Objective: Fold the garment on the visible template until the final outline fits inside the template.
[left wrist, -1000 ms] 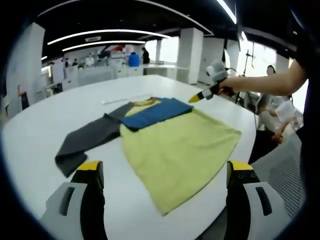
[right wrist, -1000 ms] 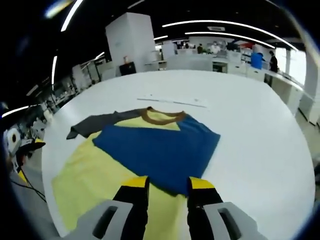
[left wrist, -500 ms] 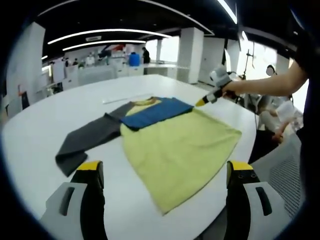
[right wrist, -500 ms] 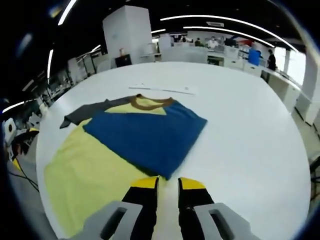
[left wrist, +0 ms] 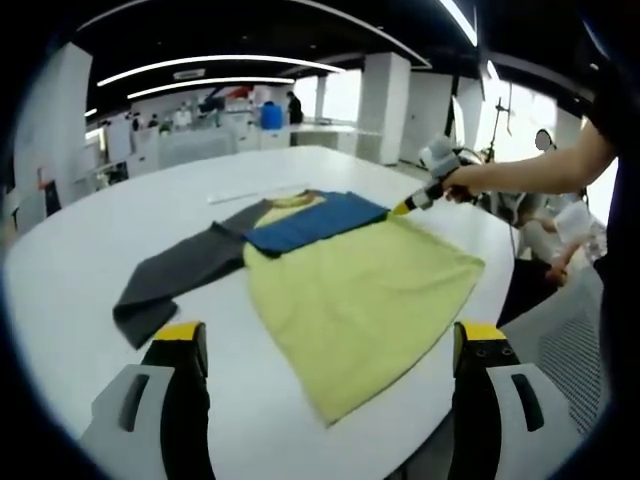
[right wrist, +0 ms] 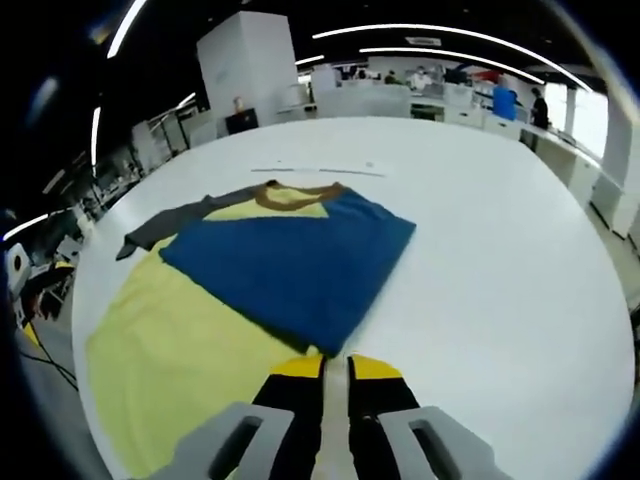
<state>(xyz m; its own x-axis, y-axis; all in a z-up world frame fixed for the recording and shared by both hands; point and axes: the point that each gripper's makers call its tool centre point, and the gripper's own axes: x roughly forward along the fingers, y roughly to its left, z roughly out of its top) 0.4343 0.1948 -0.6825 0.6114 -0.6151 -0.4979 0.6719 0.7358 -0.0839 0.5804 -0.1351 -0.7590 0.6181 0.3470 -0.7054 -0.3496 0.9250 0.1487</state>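
Now the right gripper [right wrist: 336, 372] has its fingers pressed almost together at the near corner of the folded blue sleeve [right wrist: 295, 265]; whether cloth is pinched, I cannot tell. The left gripper [left wrist: 327, 345], fingers spread, hovers near the yellow shirt [left wrist: 355, 300]. Next probably the grey sleeve [left wrist: 175, 275], far left, with open white desk [right wrist: 500, 250] around.

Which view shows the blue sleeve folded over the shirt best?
The right gripper view: the blue sleeve lies large and central across the yellow shirt, its whole outline visible just beyond the right gripper. In the left gripper view the sleeve is a small, foreshortened strip at the far end.
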